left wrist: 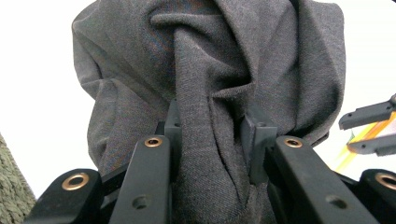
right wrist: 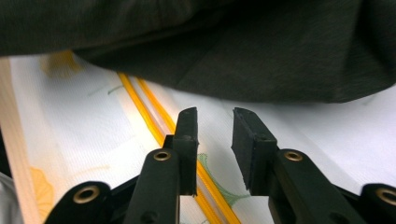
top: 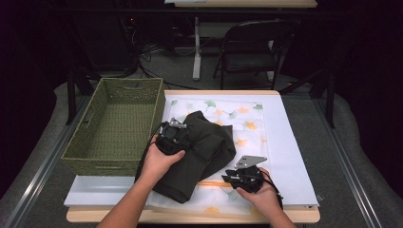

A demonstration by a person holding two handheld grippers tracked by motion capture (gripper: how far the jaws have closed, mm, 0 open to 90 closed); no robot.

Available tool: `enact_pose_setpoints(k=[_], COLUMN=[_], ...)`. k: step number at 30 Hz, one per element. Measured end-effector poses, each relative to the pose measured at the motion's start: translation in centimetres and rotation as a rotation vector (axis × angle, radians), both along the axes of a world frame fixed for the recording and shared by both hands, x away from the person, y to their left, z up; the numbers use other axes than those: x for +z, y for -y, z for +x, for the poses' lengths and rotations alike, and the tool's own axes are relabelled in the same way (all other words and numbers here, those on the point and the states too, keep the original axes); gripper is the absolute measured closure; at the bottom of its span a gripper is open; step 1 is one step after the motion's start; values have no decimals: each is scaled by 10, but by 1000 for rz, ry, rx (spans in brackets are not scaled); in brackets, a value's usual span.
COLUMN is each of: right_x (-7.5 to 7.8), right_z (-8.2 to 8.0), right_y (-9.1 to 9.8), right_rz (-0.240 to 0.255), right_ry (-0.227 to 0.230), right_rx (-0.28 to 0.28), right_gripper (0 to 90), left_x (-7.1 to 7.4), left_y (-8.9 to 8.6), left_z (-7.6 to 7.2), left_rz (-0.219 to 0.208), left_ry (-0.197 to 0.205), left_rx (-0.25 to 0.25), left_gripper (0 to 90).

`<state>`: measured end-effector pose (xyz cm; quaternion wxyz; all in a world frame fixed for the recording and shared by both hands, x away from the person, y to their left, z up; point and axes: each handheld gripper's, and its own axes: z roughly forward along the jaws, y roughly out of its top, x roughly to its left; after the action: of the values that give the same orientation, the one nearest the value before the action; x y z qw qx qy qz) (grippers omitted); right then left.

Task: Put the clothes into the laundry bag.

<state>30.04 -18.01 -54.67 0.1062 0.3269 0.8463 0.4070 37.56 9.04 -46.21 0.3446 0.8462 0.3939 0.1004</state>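
A dark grey garment (top: 209, 147) lies bunched on the flower-printed cloth (top: 247, 118) at the table's middle. My left gripper (top: 186, 138) is at its left side, shut on a thick twisted fold of the garment (left wrist: 210, 60) that runs up between the jaws (left wrist: 212, 126). My right gripper (top: 226, 176) is low over the cloth just off the garment's lower right edge, pointing left toward it. Its jaws (right wrist: 215, 116) stand open with nothing between them, a short way from the garment's hem (right wrist: 233, 46). In the left gripper view the right gripper (left wrist: 369, 128) shows at the far right.
A green woven basket (top: 102, 164) stands at the table's left, close beside my left hand; its wall (left wrist: 11, 200) shows in the left gripper view. Orange stripes (right wrist: 144, 107) cross the cloth under my right gripper. A folding chair (top: 252, 47) stands beyond the table.
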Motion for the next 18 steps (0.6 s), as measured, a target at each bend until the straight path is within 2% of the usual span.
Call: enact_pose_setpoints(k=[4,10,18], right_x=[-4,-6,-11], right_z=[0,1,2], right_y=[-5,-11,-24], right_rz=[-40,-34,-55], right_ry=[5,-1,-1], right_rx=[13,30,64], right_gripper=[688,661,639], left_x=[-1,-3,-4], left_y=[0,-2,-2], left_z=[0,0,3], left_rz=[-1,-6,-13], left_ry=[-2,-2,-19], left_rx=[1,2,17], left_gripper=[688,687,687])
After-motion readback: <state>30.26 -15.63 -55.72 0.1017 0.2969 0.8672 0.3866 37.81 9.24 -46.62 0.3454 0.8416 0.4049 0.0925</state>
